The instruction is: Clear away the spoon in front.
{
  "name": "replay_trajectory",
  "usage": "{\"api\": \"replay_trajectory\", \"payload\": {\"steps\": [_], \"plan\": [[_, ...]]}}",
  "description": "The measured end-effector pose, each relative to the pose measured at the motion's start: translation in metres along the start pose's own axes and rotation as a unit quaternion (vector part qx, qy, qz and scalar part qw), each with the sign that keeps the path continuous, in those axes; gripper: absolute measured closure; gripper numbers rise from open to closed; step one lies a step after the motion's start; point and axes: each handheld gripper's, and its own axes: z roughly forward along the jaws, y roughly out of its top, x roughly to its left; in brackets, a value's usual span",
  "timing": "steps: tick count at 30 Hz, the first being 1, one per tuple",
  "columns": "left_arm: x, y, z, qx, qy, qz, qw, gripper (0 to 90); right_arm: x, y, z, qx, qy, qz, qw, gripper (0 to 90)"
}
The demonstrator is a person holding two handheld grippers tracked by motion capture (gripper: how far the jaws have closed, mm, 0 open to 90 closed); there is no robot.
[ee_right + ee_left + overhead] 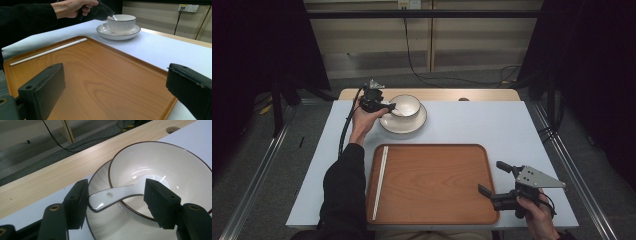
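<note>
Left sleeve [343, 185]: black, long, reached to the wrist.
Left gripper [115, 197]: matte black body; two blocky black fingers [78, 202]; brass-coloured screw heads at the finger bases.
Left cable [346, 125]: black, thick, trailed from the gripper body.
Left top plate [375, 84]: small, grey, three-cornered.
Right gripper [495, 177]: black body, black fingers [42, 90] with a screw hole in the face.
Right top plate [538, 178]: grey, triangular, dotted with small holes.
</note>
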Motion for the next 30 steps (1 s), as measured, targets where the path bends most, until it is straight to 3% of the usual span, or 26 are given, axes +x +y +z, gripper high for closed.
{"api": "replay_trajectory", "payload": {"steps": [6,9,10,16,19,23,25,28,30], "plan": [[-0.001,-0.001,-0.001,0.005,-0.012,0.000,0.9999,41.5,0.000,0.000,0.001,0.000,0.003,0.000,1.0000,2.0],[-0.001,-0.003,0.000,0.007,-0.018,-0.011,0.9997,45.7,0.000,0.000,0.001,-0.001,-0.005,0.000,1.0000,2.0],[-0.001,-0.003,-0.002,0.019,-0.020,-0.007,0.9996,45.7,0.000,0.000,0.001,-0.002,-0.003,0.001,1.0000,2.0],[0.000,-0.007,-0.009,0.024,-0.036,-0.047,0.9980,52.6,0.000,0.000,0.001,0.001,-0.003,0.000,1.0000,2.0],[0.001,-0.007,-0.008,0.027,-0.041,-0.048,0.9976,52.3,0.000,0.000,0.001,0.003,-0.003,-0.001,1.0000,2.0],[0.001,-0.006,-0.002,0.015,-0.054,-0.067,0.9962,46.6,0.000,0.000,0.001,0.003,-0.003,-0.002,1.0000,2.0],[0.002,-0.005,0.002,0.023,-0.052,-0.062,0.9965,43.7,0.000,-0.001,0.002,0.004,-0.003,-0.001,1.0000,2.0],[-0.001,-0.003,0.008,0.024,-0.052,-0.073,0.9957,40.6,0.000,-0.001,0.002,0.004,-0.003,0.003,1.0000,2.0],[0.000,-0.004,0.009,0.030,-0.053,-0.064,0.9961,40.5,0.000,-0.001,0.001,0.005,-0.003,0.002,1.0000,2.0]]}}
